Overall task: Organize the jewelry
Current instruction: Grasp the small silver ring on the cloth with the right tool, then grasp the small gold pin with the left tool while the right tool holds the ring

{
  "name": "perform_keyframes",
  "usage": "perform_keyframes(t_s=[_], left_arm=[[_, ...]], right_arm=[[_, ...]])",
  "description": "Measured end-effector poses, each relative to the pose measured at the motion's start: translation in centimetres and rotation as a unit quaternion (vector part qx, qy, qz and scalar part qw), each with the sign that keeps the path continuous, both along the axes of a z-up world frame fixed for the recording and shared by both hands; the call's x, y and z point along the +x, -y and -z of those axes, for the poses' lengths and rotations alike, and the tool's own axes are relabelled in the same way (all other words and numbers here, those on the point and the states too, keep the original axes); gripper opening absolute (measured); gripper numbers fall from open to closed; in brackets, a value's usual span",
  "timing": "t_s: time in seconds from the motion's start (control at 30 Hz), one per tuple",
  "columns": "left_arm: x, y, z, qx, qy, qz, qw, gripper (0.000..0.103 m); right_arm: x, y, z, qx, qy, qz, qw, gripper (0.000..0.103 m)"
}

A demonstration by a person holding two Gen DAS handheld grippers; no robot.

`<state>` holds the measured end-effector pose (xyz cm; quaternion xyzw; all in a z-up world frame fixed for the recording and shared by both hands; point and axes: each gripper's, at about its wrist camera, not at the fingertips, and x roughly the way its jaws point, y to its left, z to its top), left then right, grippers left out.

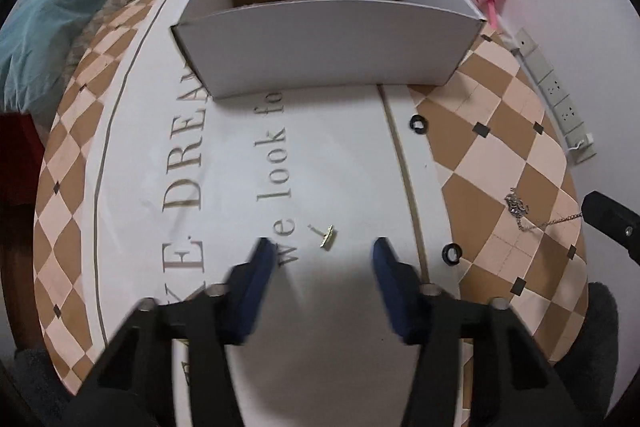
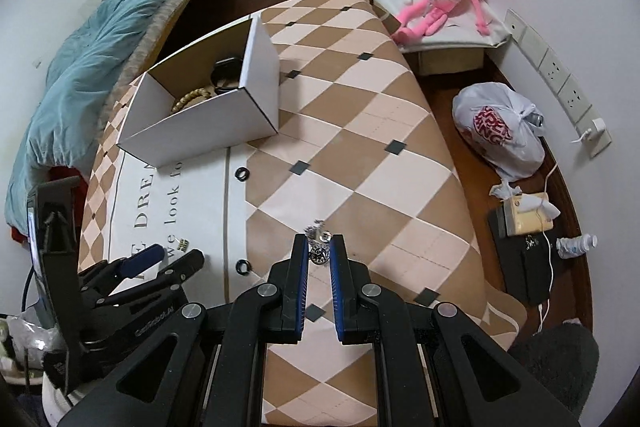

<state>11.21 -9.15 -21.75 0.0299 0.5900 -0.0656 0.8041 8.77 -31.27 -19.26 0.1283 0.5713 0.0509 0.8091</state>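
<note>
Left wrist view: the left gripper (image 1: 324,255) hangs released over a gold pin (image 1: 327,236) on the table (image 1: 500,131), jaws either side, not pressing; the box (image 1: 320,47) waits beyond. Right wrist view: the right gripper (image 2: 320,251) looks clenched around a silver chain (image 2: 319,251), seemingly to lift it boxward.

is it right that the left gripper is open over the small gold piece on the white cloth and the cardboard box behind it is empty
Not quite. The left gripper is open over the small gold piece, but the cardboard box is not empty: the right wrist view shows a beaded bracelet and a dark item inside.
</note>
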Motion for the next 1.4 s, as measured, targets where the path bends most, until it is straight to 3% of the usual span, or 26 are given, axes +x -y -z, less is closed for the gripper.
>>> perform_keyframes(t_s=[0.13, 0.37, 0.8, 0.97, 1.07, 1.1, 1.17, 1.2, 1.4], left_arm=[[0.2, 0.3, 0.0, -0.001, 0.005, 0.007, 1.0000, 0.005], [-0.2, -0.8, -1.4, -0.022, 0.017, 0.000, 0.9996, 0.003], [0.4, -6.0, -11.5, -0.115, 0.082, -0.041, 0.9891, 0.003], [1.0, -6.2, -11.8, -0.126, 0.082, -0.040, 0.9878, 0.003], [1.4, -5.8, -9.4, -0.112, 0.049, -0.053, 0.9911, 0.007], [1.5, -5.4, -8.5, -0.100, 0.040, -0.051, 0.9928, 0.014], [1.3, -4.9, -6.9, -0.086, 0.032, -0.048, 0.9946, 0.043], [1.2, -4.5, -5.8, -0.076, 0.030, -0.045, 0.9956, 0.063], [0.5, -2.5, -1.3, -0.016, 0.014, -0.018, 0.9996, 0.064]], right_arm=[[-0.1, 0.2, -0.2, -0.004, 0.002, 0.000, 1.000, 0.011], [0.1, -0.4, -1.8, 0.000, 0.016, -0.007, 1.000, 0.011], [1.4, -1.6, -9.7, 0.040, 0.094, -0.025, 0.994, 0.011], [2.0, -2.3, -11.4, 0.048, 0.109, -0.034, 0.992, 0.011], [2.4, -2.8, -11.0, 0.044, 0.107, -0.038, 0.993, 0.011], [2.4, -2.8, -10.6, 0.044, 0.103, -0.037, 0.993, 0.011], [2.4, -2.8, -9.5, 0.041, 0.092, -0.035, 0.994, 0.011], [2.4, -2.7, -9.1, 0.039, 0.089, -0.034, 0.995, 0.011], [1.4, -1.5, -5.1, 0.034, 0.048, -0.015, 0.998, 0.011]])
